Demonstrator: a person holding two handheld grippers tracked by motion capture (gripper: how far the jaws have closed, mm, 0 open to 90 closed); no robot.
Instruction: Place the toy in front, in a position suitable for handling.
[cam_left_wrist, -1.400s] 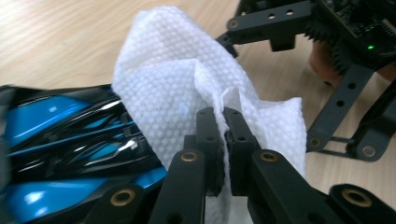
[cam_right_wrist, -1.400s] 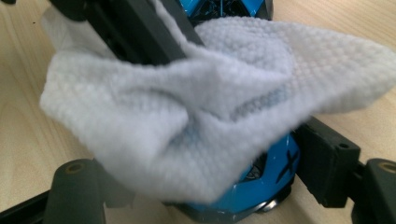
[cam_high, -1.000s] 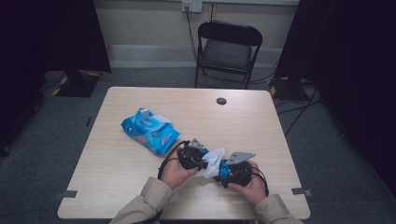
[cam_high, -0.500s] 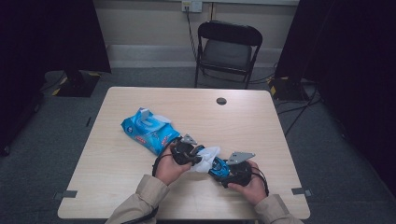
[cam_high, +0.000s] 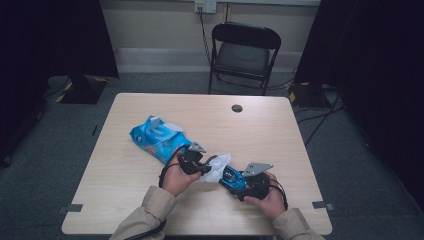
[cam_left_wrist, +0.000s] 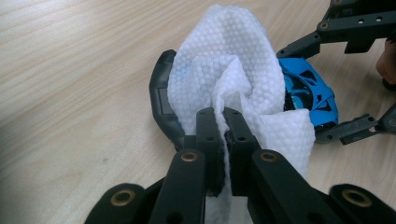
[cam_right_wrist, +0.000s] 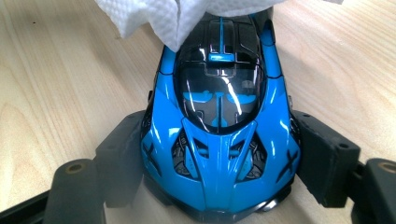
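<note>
Pinching a white wipe (cam_left_wrist: 233, 79), left claw (cam_left_wrist: 223, 122) drapes it over the blue toy car (cam_right_wrist: 219, 135); right claw (cam_right_wrist: 219, 161) clamps the car's sides on the bench (cam_high: 150, 210).

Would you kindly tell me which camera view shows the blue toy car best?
The right gripper view: the blue toy car faces the lens, roof and windscreen clear. The left gripper view shows a blue sliver behind the white wipe; the high view shows it small.

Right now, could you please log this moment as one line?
left claw: shut on wipe | right claw: shut on toy car | wipe on car | wipes pack on table
</note>
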